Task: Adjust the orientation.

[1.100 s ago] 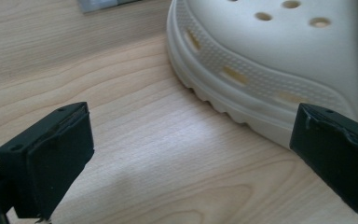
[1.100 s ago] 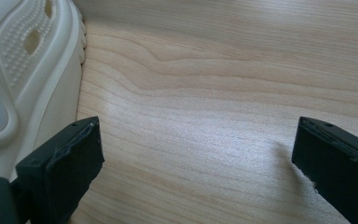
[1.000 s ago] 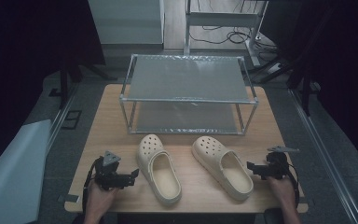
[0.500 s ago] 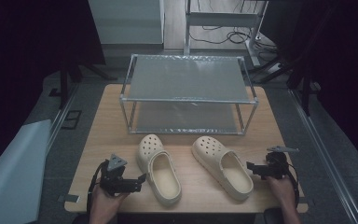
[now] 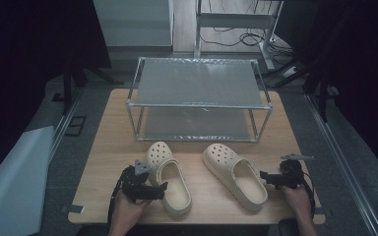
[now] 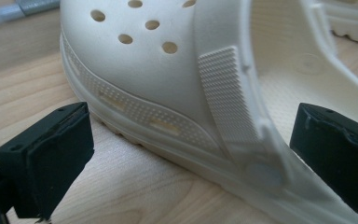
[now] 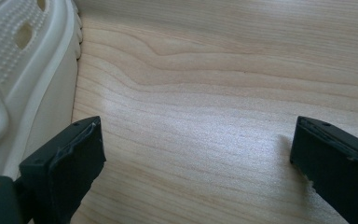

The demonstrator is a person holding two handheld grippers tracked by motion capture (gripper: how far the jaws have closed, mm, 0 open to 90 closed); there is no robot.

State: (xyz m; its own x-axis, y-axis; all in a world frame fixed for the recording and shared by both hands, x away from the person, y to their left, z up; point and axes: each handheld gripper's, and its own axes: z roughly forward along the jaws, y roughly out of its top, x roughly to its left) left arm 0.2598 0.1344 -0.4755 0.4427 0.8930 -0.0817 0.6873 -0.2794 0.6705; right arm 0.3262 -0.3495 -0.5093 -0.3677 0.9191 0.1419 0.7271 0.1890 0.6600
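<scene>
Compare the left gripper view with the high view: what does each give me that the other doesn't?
Left gripper view alone: the left clog's ribbed strap and its rivet close up, and the open jaws straddling its side wall, one outside on the wood, one over the footbed.

High view alone: the right clog, the two-tier rack behind the pair, and the right gripper beside the right clog's heel, not touching it.

Both: the left clog, the left gripper and the wooden table.

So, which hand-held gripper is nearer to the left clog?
Left. The left hand-held gripper is open at the left clog, its jaws astride the side wall. The right hand-held gripper is open beside the other clog.
</scene>
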